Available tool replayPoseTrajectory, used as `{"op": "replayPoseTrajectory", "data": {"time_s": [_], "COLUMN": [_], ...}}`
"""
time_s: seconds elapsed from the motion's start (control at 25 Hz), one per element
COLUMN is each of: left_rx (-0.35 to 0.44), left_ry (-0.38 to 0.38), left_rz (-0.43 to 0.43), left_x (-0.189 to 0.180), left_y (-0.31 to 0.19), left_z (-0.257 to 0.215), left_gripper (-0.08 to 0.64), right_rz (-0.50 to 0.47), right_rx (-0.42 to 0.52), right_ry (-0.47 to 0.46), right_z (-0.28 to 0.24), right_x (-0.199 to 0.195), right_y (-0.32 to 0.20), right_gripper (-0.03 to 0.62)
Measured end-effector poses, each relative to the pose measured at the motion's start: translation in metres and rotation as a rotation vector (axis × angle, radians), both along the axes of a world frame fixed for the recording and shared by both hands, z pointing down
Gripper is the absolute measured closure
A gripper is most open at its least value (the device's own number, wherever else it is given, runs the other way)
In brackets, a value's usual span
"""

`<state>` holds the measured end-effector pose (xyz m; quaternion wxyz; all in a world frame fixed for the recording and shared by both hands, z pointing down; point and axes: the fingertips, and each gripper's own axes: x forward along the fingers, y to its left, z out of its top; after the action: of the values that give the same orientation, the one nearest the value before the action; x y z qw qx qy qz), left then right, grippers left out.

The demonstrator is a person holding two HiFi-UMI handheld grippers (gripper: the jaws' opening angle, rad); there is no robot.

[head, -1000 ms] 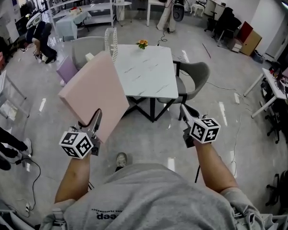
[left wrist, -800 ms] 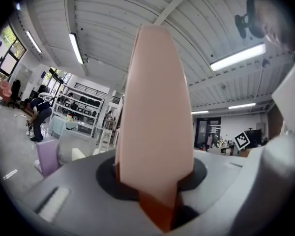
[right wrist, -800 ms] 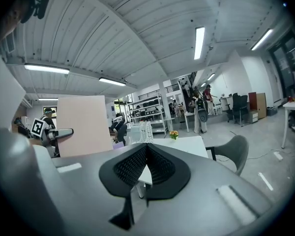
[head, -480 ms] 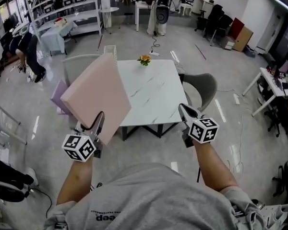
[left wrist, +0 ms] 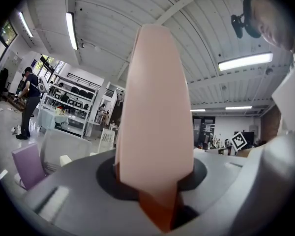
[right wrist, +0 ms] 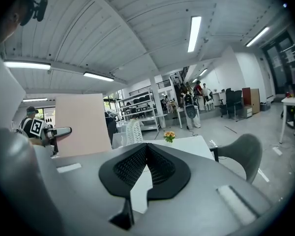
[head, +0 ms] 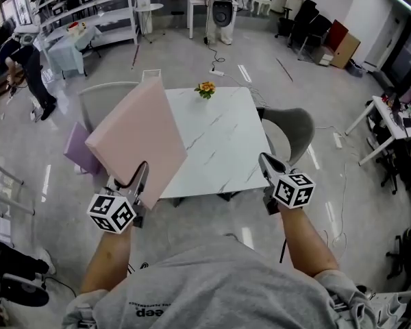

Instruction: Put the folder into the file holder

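We can read only one print: on the grey shirt (head: 212, 279), near the lower edge of the head view, stand the dark letters "eep". The start of this word is hidden in a fold. A smaller line above it is too fine for us to read. The left cube (head: 111, 212) and the right cube (head: 292, 190) carry black-and-white square markers, without letters or numbers.

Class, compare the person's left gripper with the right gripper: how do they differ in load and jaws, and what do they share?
The left gripper clamps the pink folder; the right gripper holds nothing. The left gripper's jaws stand apart with the folder between them; the right gripper's jaws meet at their tips. Both point toward the white table and carry a marker cube.
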<state>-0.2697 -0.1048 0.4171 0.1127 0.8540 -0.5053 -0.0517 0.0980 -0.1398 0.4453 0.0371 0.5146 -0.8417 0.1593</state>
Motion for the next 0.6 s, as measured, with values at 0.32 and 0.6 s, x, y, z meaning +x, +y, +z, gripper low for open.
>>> {"op": "replayPoseTrajectory", "data": {"time_s": [0.32, 0.6], "left_rx": [-0.014, -0.025], "left_ry": [-0.015, 0.007], "left_rz": [-0.059, -0.178], "left_x": [0.057, 0.098], "left_y": [-0.069, -0.132], "left_z": [0.003, 0.005], "left_gripper": [0.36, 0.36], "right_rz": [-0.077, -0.197], "right_rx": [-0.031, -0.039], "right_ry": [-0.034, -0.008], "right_z": [0.02, 0.028], "right_x": [0.049, 0.077], "right_y": [-0.095, -0.2], "right_gripper": [0.589, 0.589]}}
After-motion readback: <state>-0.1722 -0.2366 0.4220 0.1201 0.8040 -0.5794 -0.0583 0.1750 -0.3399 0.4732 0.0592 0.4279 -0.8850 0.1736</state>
